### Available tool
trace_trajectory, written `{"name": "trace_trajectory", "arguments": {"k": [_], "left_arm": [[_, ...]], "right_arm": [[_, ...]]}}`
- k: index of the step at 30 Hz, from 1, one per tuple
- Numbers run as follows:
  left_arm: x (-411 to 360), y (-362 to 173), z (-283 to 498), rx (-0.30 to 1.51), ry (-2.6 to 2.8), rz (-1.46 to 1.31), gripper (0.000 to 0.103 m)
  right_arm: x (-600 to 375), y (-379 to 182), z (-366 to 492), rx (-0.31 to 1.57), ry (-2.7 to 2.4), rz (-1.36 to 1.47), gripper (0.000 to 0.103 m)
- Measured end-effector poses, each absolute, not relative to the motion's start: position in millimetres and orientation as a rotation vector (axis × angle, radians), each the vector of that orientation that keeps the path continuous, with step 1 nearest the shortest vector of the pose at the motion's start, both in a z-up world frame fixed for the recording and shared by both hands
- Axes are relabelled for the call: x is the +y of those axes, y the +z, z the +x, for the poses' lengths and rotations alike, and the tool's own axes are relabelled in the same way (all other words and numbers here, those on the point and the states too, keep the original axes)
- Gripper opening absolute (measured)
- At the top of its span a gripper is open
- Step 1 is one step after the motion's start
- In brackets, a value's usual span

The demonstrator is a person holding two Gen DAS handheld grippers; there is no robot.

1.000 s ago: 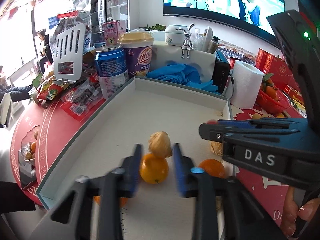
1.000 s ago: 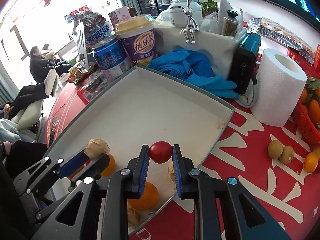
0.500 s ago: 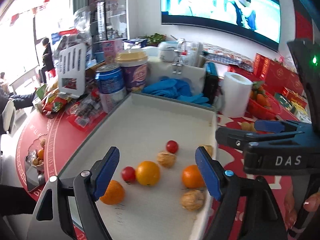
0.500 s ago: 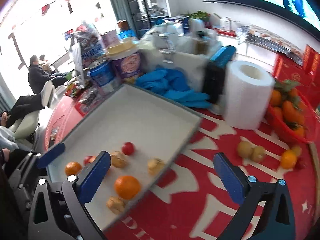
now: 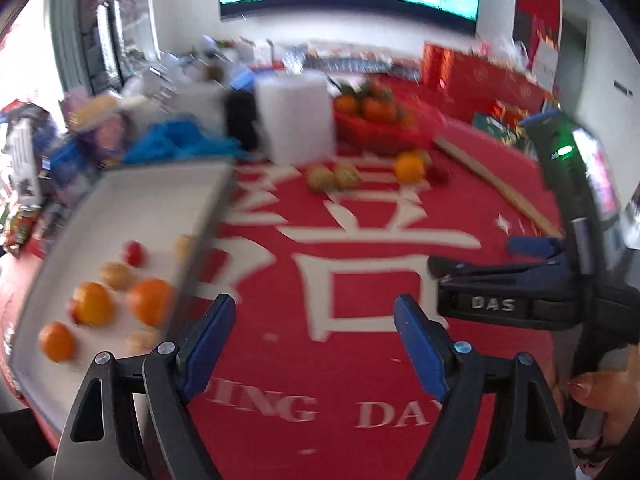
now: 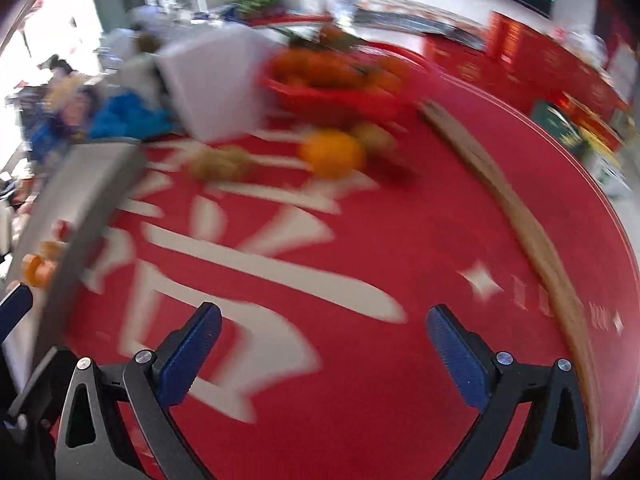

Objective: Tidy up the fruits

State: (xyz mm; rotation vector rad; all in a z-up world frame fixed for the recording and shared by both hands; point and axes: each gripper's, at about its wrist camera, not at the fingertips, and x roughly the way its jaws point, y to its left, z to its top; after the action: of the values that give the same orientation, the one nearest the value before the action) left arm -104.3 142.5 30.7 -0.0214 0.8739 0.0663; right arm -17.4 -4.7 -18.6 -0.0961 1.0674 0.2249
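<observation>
A white tray (image 5: 152, 200) with a grey rim lies at the left and holds several oranges (image 5: 94, 304), walnuts (image 5: 116, 276) and a cherry tomato (image 5: 134, 252). Loose on the red tablecloth beyond both grippers lie an orange (image 5: 408, 166) (image 6: 332, 152) and two kiwis (image 5: 322, 178) (image 6: 220, 164). My left gripper (image 5: 316, 308) hangs over bare cloth just right of the tray; its jaws are opening, with nothing between them. My right gripper (image 6: 324, 316) stands wide open and empty over the cloth, right of the tray's rim (image 6: 80, 208). Both views are motion-blurred.
A red basket of oranges (image 5: 376, 128) (image 6: 332, 92) stands at the back beside a white paper roll (image 5: 296, 116). Blue gloves (image 5: 180, 144) lie behind the tray. A wooden strip (image 6: 520, 208) curves along the right. A person's hand (image 5: 600, 400) holds the right gripper.
Both grippers let go of their fruit in the tray, opened wide and swung right, off the tray and over the red cloth. The walnut and tomato now lie in the tray.
</observation>
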Motion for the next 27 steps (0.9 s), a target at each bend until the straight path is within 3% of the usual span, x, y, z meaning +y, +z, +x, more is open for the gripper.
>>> {"name": "trace_trajectory", "arguments": {"k": [8,13,27], "left_arm": [[128.4,3.1,-84.5,0.928,0.083,-0.032,0.085],[127.0,-0.1,-77.9,0.965,0.04,-0.022,0.103],[125.7,-0.5,-77.6,0.963,0.038,-0.02,0.103]], "right_arm": [[-37.9,-22.5,-27.3,0.978,0.137,-0.088,0.103],[-40.3,-24.3,-26.7,0.973,0.132,-0.084,0.103],[-38.9,-25.1,-27.1,0.973,0.132,-0.084,0.103]]}}
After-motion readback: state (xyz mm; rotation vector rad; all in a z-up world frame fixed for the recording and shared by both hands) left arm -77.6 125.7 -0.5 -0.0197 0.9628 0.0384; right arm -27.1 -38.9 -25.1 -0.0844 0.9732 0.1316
